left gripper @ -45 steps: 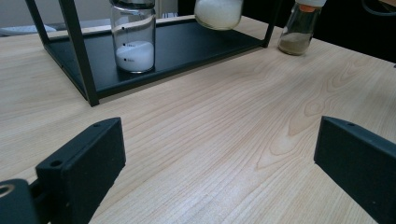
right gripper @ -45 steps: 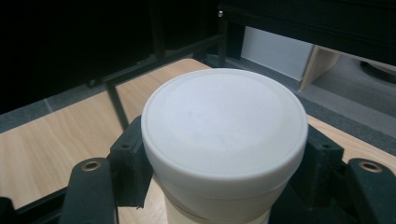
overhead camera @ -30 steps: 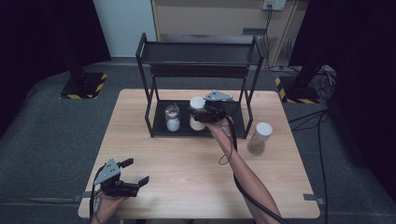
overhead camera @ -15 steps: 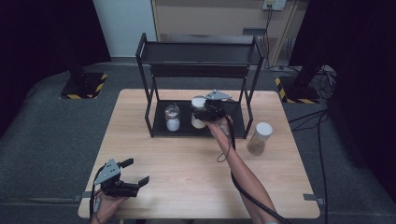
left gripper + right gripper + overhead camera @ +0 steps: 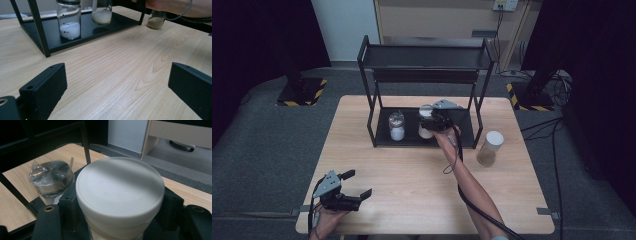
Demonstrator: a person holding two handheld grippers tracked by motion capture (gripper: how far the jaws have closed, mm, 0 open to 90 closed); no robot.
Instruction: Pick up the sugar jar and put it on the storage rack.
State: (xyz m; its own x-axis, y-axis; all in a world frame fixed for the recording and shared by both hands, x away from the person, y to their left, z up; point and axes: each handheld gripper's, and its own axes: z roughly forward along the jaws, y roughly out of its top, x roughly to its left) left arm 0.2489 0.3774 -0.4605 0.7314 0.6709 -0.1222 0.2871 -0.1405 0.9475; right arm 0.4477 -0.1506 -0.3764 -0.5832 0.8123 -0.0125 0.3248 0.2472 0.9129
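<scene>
A white-lidded jar (image 5: 426, 122) of pale powder is pinched just under its lid by the right gripper (image 5: 435, 120) on the black rack's (image 5: 464, 131) bottom shelf, beside a second jar (image 5: 396, 126), seemingly for shelving, while the left gripper (image 5: 357, 185) is rested on the bench (image 5: 412, 175), fingers spread.

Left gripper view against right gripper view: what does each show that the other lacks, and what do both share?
Left gripper view: its own open jaws above bare table, and a jar of tan powder outside the rack. Right gripper view: the white lid of the jar clamped by the right gripper, seen from above. Both: the jar with the clear lid on the rack's bottom shelf.
</scene>
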